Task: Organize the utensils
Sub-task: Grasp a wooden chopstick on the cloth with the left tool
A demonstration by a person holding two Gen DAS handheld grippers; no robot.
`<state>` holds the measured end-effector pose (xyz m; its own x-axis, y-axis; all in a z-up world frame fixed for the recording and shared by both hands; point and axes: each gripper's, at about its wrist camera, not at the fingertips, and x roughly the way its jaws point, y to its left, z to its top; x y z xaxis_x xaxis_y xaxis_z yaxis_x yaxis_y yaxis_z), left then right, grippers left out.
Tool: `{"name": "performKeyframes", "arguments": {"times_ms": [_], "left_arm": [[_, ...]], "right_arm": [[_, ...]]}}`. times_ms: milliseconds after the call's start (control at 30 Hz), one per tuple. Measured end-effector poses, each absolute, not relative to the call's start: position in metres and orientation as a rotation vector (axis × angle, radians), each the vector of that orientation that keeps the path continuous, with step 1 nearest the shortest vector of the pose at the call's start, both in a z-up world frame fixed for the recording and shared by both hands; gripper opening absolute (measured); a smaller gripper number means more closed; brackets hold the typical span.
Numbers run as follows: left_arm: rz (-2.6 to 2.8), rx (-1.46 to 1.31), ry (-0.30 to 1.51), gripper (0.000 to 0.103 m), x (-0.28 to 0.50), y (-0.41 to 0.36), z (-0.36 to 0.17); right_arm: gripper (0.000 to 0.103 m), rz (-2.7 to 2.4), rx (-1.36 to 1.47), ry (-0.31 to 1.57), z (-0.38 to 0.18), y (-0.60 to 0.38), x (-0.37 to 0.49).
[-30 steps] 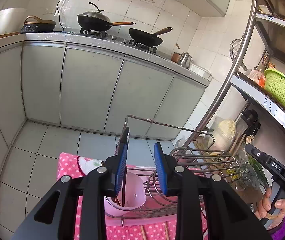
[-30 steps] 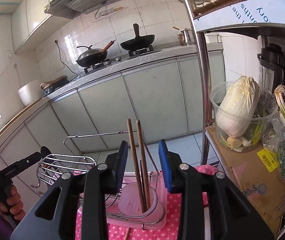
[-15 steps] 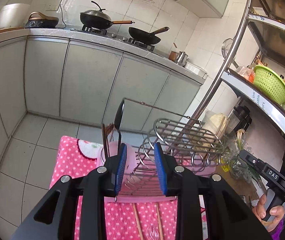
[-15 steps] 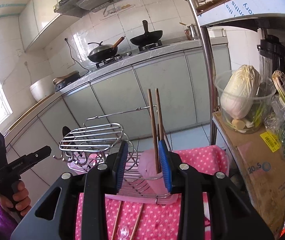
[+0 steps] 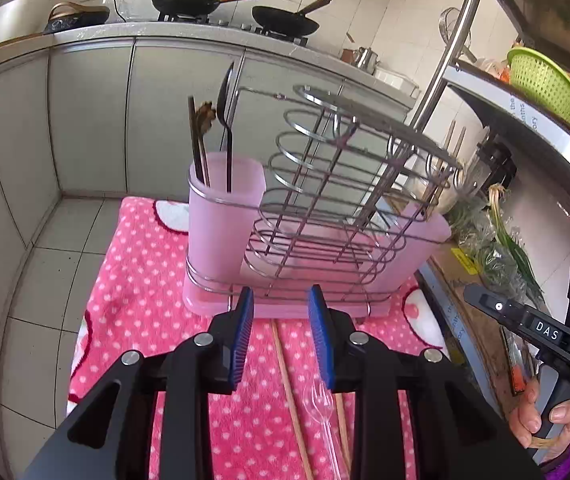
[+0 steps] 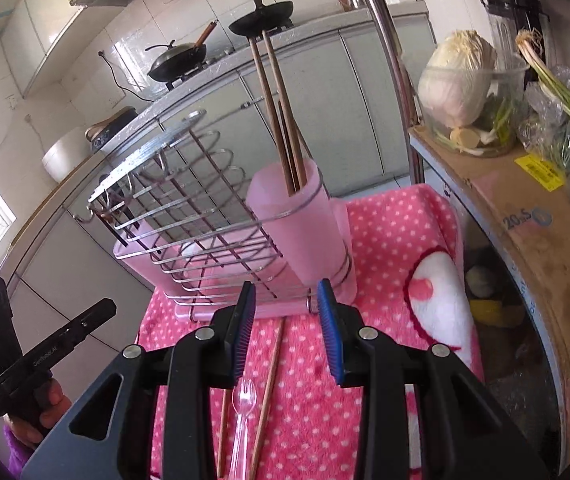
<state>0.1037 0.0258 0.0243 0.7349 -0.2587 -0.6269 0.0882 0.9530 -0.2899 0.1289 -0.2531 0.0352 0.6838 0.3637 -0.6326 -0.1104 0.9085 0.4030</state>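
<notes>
Two fisheye views over a pink polka-dot towel point(image 5: 137, 280) in a tiled kitchen; a chrome wire drying rack point(image 5: 337, 184) on a pink tray sits in the middle of each frame, a pink utensil cup point(image 5: 221, 216) at each end of it.

Left gripper point(image 5: 281, 336), low centre of its view: jaws parted, nothing between them; right gripper point(image 6: 287, 330), low centre of its own view, likewise released and empty.

The things left to sort lie on the towel just below both pairs of jaws: two loose wooden chopsticks point(image 6: 271, 368) and one clear plastic fork point(image 6: 243, 404) lying between them, all near the tray's front edge.

Counted: two cups; the left-hand cup in the left view holds one dark spoon point(image 5: 225, 92), what look like two chopsticks and a brown-topped piece I cannot identify; the cup nearest the right gripper point(image 6: 301, 236) holds two tall chopsticks point(image 6: 277, 92) and a shorter third stick; two pans on the stove at the upper edge.

Risks, as a judgement: the chopsticks are thin and flat on soft pile, so jaws may snag towel or pinch only one; the transparent fork is easily missed or flicked aside; a careless lift could strike the wires above.
</notes>
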Motion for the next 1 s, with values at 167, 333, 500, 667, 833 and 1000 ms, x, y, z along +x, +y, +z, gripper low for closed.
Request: {"name": "performKeyframes", "arguments": {"times_ms": [167, 333, 500, 667, 833, 1000], "left_arm": [[-0.183, -0.26, 0.812, 0.027, 0.109, 0.017, -0.007], [-0.182, -0.3, 0.985, 0.027, 0.135, 0.009, -0.048], [-0.156, -0.286, 1.114, 0.023, 0.164, -0.006, -0.079], [-0.123, -0.246, 1.166, 0.018, 0.184, -0.024, -0.098], [-0.109, -0.186, 1.153, 0.006, 0.182, -0.038, -0.097], [-0.119, -0.205, 1.166, 0.006, 0.164, -0.027, -0.089]], "right_arm": [[0.033, 0.27, 0.361, 0.879, 0.005, -0.252, 0.124], [0.033, 0.272, 0.355, 0.968, -0.02, -0.251, 0.119], [0.033, 0.283, 0.357, 1.023, -0.034, -0.249, 0.119], [0.032, 0.3, 0.362, 1.043, -0.042, -0.247, 0.12], [0.032, 0.323, 0.374, 1.064, -0.049, -0.242, 0.124], [0.031, 0.347, 0.357, 1.094, -0.058, -0.225, 0.131]]}}
